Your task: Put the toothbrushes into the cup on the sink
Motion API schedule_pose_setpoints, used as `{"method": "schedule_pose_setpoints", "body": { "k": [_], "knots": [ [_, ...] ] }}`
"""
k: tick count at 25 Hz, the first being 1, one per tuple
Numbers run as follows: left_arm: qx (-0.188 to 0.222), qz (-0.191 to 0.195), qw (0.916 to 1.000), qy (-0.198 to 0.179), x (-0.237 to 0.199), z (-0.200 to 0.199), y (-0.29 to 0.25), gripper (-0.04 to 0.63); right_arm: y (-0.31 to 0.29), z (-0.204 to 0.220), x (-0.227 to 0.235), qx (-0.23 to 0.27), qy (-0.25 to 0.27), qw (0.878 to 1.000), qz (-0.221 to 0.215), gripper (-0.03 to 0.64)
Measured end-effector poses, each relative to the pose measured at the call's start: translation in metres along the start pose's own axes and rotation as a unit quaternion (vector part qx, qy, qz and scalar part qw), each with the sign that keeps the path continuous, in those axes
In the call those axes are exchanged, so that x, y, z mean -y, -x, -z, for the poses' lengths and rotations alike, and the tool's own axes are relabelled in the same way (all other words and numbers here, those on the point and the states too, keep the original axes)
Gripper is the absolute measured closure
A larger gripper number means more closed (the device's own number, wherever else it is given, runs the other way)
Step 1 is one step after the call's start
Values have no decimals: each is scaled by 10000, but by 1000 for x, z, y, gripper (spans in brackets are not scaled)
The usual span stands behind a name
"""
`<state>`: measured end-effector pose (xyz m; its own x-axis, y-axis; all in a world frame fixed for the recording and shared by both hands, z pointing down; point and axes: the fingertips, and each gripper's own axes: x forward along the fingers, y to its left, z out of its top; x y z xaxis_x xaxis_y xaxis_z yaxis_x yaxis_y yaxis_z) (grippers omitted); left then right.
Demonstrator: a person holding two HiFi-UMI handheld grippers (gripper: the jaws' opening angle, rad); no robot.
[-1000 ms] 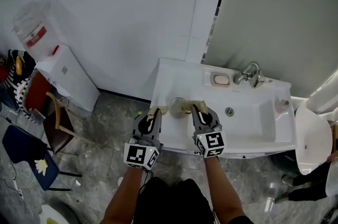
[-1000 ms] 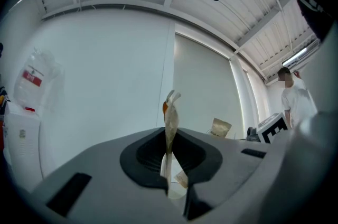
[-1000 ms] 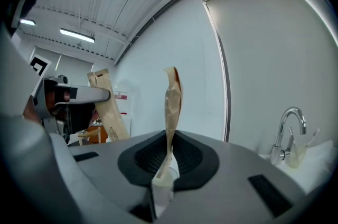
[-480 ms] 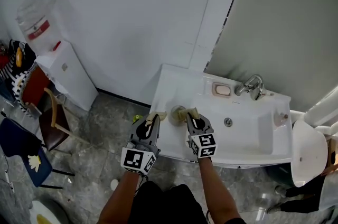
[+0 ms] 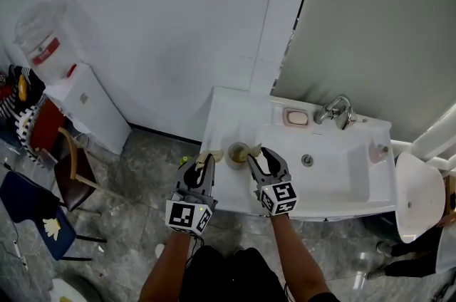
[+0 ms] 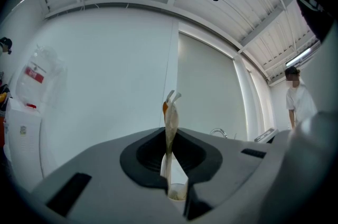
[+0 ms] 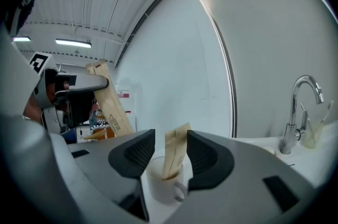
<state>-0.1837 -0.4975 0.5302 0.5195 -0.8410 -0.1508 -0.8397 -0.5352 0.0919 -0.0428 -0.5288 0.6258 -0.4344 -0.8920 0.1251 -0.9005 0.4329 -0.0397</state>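
A white cup (image 5: 237, 151) stands on the left ledge of the white sink (image 5: 342, 183). One paper-wrapped toothbrush (image 7: 175, 156) stands tilted in the cup (image 7: 162, 185). My right gripper (image 5: 259, 155) is just right of the cup. Its jaws have just been opening and now stand apart on either side of that toothbrush without pressing it (image 7: 171, 151). My left gripper (image 5: 206, 159) hovers left of the cup, shut on a second paper-wrapped toothbrush (image 6: 170, 125) that sticks up between its jaws (image 6: 170, 165). This toothbrush (image 7: 109, 105) also shows in the right gripper view.
A chrome faucet (image 5: 335, 108) and a soap dish (image 5: 296, 117) sit at the sink's back, with the drain (image 5: 307, 160) in the basin. A water dispenser (image 5: 53, 62) and chairs (image 5: 71, 176) stand at the left. A person (image 6: 297, 99) stands at the far right.
My right gripper went from shut on the wrapped toothbrush to open, leaving it standing in the cup, and sank a little. The left gripper stayed put, gripping its toothbrush.
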Motion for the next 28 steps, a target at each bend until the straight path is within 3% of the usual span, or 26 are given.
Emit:
{"method": "schedule_pose_setpoints", "body": {
  "k": [8,17,28],
  "knots": [
    [68,246,9997,27,16,-7,-23,548,31,-27,8,390,-16,9988,278,419],
    [-375,570,9976,-86,32,45,-74,548,55,-22,16,332,-3,9987,399,419],
    [-889,694,9935,-158,36,98,-80,545,57,-16,11,288,-29,9990,354,420]
  ]
}}
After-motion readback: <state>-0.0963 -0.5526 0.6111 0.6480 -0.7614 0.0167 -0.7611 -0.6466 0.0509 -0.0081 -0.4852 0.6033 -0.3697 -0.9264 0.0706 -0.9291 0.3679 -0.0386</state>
